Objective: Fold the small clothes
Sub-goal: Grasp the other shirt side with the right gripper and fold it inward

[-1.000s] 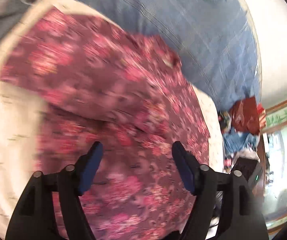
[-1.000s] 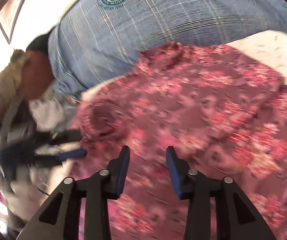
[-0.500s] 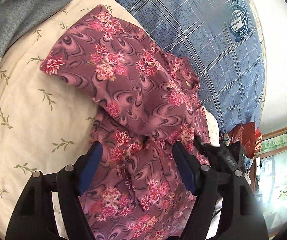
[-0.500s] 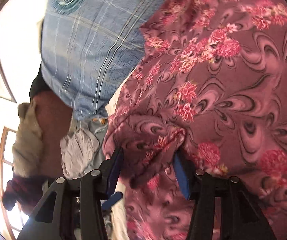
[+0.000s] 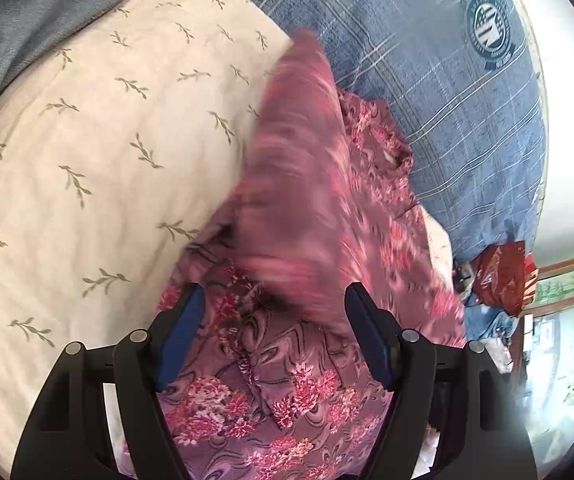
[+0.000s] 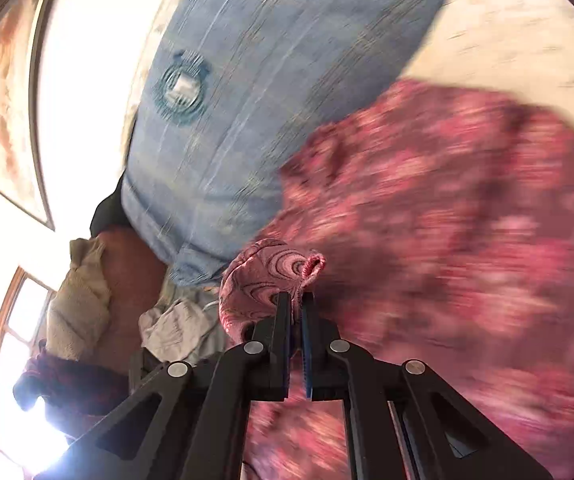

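Pinching the floral garment (image 6: 271, 280), right gripper (image 6: 295, 312) clamped; left gripper (image 5: 277, 336) gapes, apparently empty, above it

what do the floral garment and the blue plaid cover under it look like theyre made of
Floral garment: thin, soft woven or knit fabric, matte; it drapes and bunches where the right gripper pinches it. Blue plaid cover: thicker, towel-like or brushed cloth, going by its fuzzy surface.

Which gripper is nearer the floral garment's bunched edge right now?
Right. The right gripper is shut on the floral garment at its bunched edge; the left gripper hangs open over the flat lower part, not gripping.
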A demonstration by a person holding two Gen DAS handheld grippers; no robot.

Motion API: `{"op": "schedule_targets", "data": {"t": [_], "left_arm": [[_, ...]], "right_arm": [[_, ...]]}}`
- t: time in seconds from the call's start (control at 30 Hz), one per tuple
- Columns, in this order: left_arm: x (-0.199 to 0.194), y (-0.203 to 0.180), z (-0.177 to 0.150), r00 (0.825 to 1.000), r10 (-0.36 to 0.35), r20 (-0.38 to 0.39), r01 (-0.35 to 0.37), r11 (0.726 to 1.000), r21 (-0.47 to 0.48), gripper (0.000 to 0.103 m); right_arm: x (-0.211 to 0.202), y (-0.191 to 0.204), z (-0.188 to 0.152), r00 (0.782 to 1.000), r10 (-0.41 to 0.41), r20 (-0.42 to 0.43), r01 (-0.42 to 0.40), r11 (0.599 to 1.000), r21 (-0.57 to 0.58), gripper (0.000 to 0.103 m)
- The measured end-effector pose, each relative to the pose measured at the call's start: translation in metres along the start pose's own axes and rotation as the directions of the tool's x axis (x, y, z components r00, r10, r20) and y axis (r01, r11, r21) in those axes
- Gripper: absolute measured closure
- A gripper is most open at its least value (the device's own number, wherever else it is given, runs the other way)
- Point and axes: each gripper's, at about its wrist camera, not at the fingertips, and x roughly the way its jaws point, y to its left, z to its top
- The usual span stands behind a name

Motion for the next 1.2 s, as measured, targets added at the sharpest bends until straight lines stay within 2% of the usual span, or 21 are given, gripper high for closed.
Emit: {"op": "schedule_targets", "data": {"t": [0.1, 0.13, 0.23, 0.3, 0.33, 0.37, 0.43, 0.53, 0.6, 0.73, 0.83, 0.93, 1.03, 1.1, 1.13, 1.2], "left_arm": [[0.008, -0.005, 0.000, 0.999, 0.031, -0.011, -0.031, 1.000, 0.002, 0.031], [0.010, -0.008, 0.000, 0.999, 0.039, -0.014, -0.039, 0.999, 0.004, 0.031], [0.009, -0.013, -0.002, 1.000, 0.026, -0.014, -0.026, 1.000, 0.015, 0.031], [0.012, -0.019, -0.001, 0.999, 0.027, -0.021, -0.026, 0.999, 0.026, 0.031], [0.014, -0.021, 0.000, 0.999, 0.035, -0.023, -0.034, 0.999, 0.029, 0.031], [0.016, -0.023, 0.001, 0.999, 0.042, -0.027, -0.041, 0.999, 0.030, 0.031], [0.022, -0.024, 0.002, 0.998, 0.051, -0.038, -0.051, 0.999, 0.019, 0.031], [0.025, -0.028, 0.002, 0.997, 0.066, -0.040, -0.065, 0.998, 0.025, 0.031], [0.024, -0.028, 0.001, 0.997, 0.068, -0.043, -0.067, 0.997, 0.032, 0.031], [0.026, -0.024, 0.002, 0.996, 0.081, -0.047, -0.079, 0.996, 0.038, 0.031], [0.030, -0.025, 0.003, 0.995, 0.088, -0.045, -0.087, 0.996, 0.027, 0.031], [0.031, -0.027, 0.004, 0.995, 0.086, -0.040, -0.086, 0.996, 0.018, 0.031], [0.031, -0.026, 0.007, 0.995, 0.089, -0.043, -0.089, 0.996, 0.007, 0.031], [0.028, -0.023, 0.009, 0.994, 0.101, -0.035, -0.101, 0.995, 0.002, 0.032], [0.027, -0.020, 0.011, 0.994, 0.103, -0.031, -0.103, 0.995, -0.003, 0.033], [0.025, -0.014, 0.014, 0.994, 0.100, -0.030, -0.101, 0.995, -0.020, 0.037]], "right_arm": [[-0.016, -0.032, 0.003, 0.999, -0.047, -0.003, 0.047, 0.997, 0.064, 0.098], [-0.021, -0.036, 0.003, 0.998, -0.068, 0.009, 0.067, 0.995, 0.074, 0.095], [-0.039, -0.032, 0.009, 0.992, -0.095, 0.080, 0.092, 0.995, 0.038, 0.093], [-0.043, -0.026, 0.013, 0.991, -0.071, 0.116, 0.071, 0.997, 0.007, 0.092], [-0.040, -0.022, 0.015, 0.993, -0.057, 0.104, 0.058, 0.998, -0.012, 0.086], [-0.029, -0.017, 0.016, 0.996, -0.053, 0.072, 0.056, 0.998, -0.037, 0.073], [-0.009, -0.013, 0.017, 0.998, -0.063, 0.002, 0.063, 0.995, -0.071, 0.065], [0.024, -0.020, 0.014, 0.989, -0.086, -0.120, 0.085, 0.996, -0.008, 0.065], [0.033, -0.020, 0.006, 0.979, -0.108, -0.172, 0.107, 0.994, -0.012, 0.065], [0.030, 0.002, -0.011, 0.964, -0.197, -0.176, 0.152, 0.958, -0.243, 0.066], [0.030, -0.008, -0.009, 0.970, -0.178, -0.165, 0.144, 0.970, -0.196, 0.066], [0.037, -0.027, 0.001, 0.986, -0.103, -0.130, 0.097, 0.994, -0.058, 0.073], [0.040, -0.042, 0.010, 0.992, -0.042, -0.116, 0.048, 0.998, 0.046, 0.101], [0.021, -0.046, 0.018, 0.999, 0.027, -0.035, -0.024, 0.995, 0.099, 0.102], [0.003, -0.047, 0.026, 0.997, 0.063, 0.040, -0.067, 0.992, 0.110, 0.103], [-0.027, -0.050, 0.039, 0.988, 0.052, 0.146, -0.069, 0.991, 0.113, 0.103]]}}
